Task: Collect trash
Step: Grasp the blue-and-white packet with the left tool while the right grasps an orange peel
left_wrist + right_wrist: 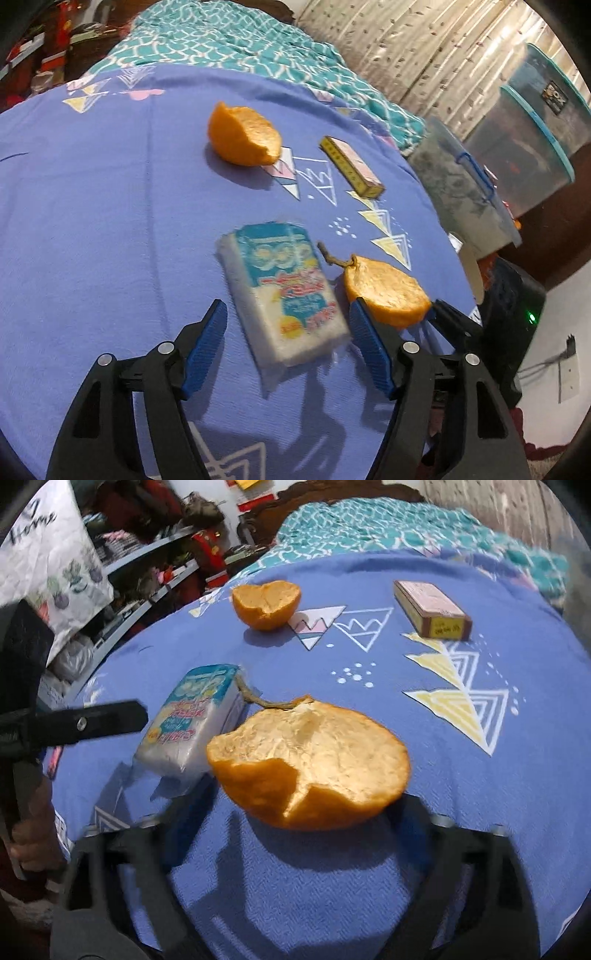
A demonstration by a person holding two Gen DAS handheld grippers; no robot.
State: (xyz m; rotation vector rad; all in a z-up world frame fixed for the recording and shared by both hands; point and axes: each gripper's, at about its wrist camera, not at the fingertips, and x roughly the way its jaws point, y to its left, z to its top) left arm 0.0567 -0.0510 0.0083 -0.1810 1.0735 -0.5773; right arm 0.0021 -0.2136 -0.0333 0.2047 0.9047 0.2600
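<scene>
On a blue patterned bedsheet (92,221) lie a white-and-blue plastic packet (284,291), a near orange peel half with a stem (384,291), a far orange peel half (242,134) and a small matchbox (351,166). My left gripper (288,332) is open, its blue pads on either side of the packet's near end, not touching it. In the right wrist view the near peel (314,764) fills the middle. My right gripper (299,812) is open around it, its fingers blurred and largely hidden behind the peel. The packet (195,720), far peel (266,603) and matchbox (432,609) show there too.
A teal patterned blanket (236,40) lies at the far end of the bed. Clear storage boxes (517,140) and a black device with a green light (517,306) stand to the right of the bed. Cluttered shelves (147,565) stand to the left.
</scene>
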